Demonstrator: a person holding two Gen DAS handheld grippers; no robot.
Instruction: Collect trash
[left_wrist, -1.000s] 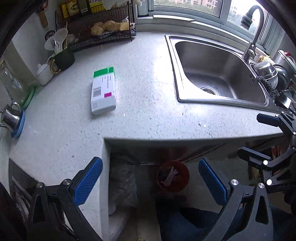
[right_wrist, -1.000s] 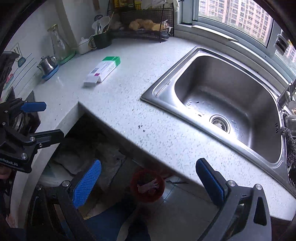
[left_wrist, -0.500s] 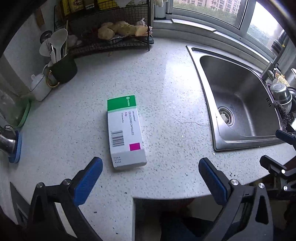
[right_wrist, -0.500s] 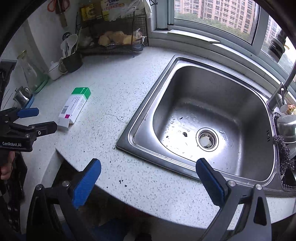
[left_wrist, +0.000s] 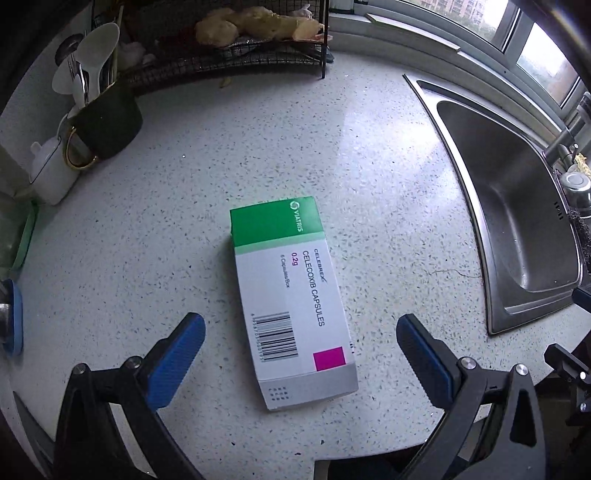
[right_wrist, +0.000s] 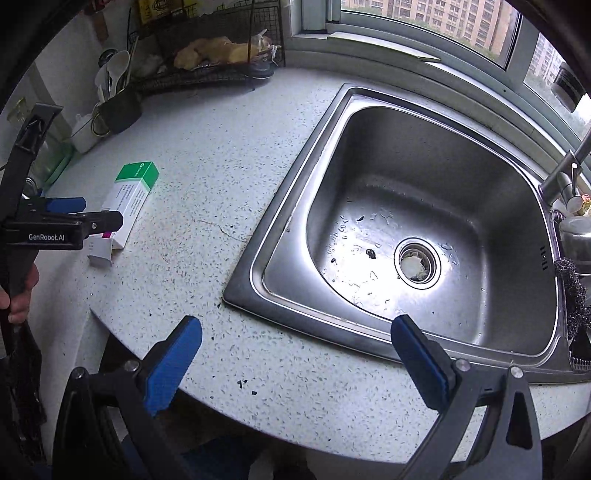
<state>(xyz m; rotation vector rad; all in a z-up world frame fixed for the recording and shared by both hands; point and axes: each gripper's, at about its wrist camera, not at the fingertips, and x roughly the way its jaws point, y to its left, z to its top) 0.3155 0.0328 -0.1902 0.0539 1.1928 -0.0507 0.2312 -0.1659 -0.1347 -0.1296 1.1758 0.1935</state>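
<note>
A white and green medicine box (left_wrist: 293, 299) lies flat on the speckled countertop (left_wrist: 388, 184), its near end between my blue-padded fingers. My left gripper (left_wrist: 299, 339) is open, hovering over that near end without touching it. The right wrist view shows the same box (right_wrist: 129, 201) at far left, with the left gripper (right_wrist: 70, 212) over it. My right gripper (right_wrist: 295, 350) is open and holds nothing, above the counter's front edge by the sink's (right_wrist: 424, 229) near left corner.
A wire rack (left_wrist: 229, 48) with food stands at the back of the counter. A dark mug of utensils (left_wrist: 105, 118) and a small white pot (left_wrist: 51, 173) sit at back left. The faucet (right_wrist: 565, 173) and a scouring pad (right_wrist: 572, 291) are at the sink's right. A hand (right_wrist: 18, 291) grips the left tool.
Both grippers have moved up and forward from below the counter edge to over the counter. The left one has closed in on the medicine box, which now sits between its fingers.
</note>
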